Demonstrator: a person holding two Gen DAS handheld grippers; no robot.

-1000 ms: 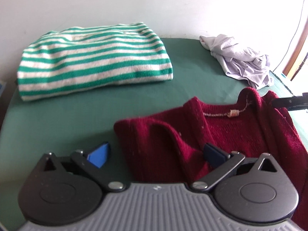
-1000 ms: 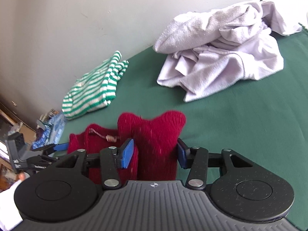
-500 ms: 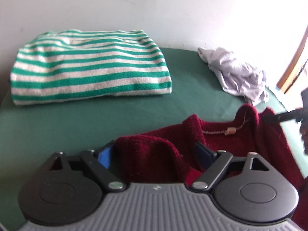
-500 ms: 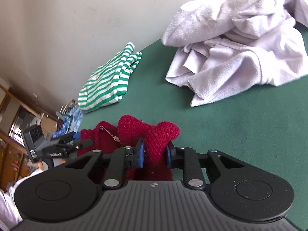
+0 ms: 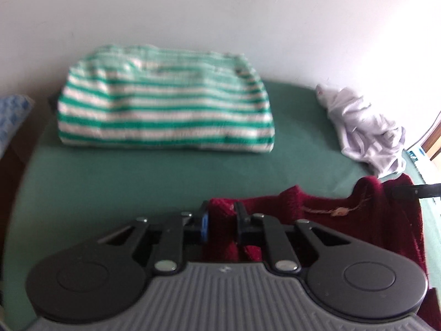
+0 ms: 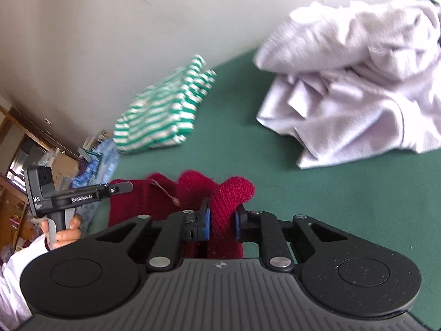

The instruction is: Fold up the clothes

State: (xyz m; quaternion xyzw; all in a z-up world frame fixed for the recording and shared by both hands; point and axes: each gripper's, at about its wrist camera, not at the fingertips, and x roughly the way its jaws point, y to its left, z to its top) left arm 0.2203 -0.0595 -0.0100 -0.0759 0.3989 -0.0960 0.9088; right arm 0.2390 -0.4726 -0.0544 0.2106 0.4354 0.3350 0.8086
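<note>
A dark red knitted sweater point(image 5: 386, 220) lies bunched at the near side of the green table point(image 5: 137, 173). My left gripper point(image 5: 222, 215) has a fold of its edge between the blue pads, and the jaws are closing and pressing on it. In the right wrist view my right gripper point(image 6: 222, 215) pinches another raised fold of the sweater point(image 6: 231, 190), its jaws also closing on the knit. The left gripper point(image 6: 124, 188) shows there from the side, with a hand point(image 6: 66, 231) holding it. The sweater's neck label faces up between the two grips.
A folded green-and-white striped garment point(image 5: 165, 110) lies at the back against the wall. A crumpled pale lilac garment point(image 6: 358, 82) sits at the back right. A blue patterned item point(image 6: 96, 160) and room furniture lie beyond the table's left edge.
Both grippers went from open around sweater folds to pinched on them. The left gripper has risen a little with the fabric; the right one stayed roughly in place.
</note>
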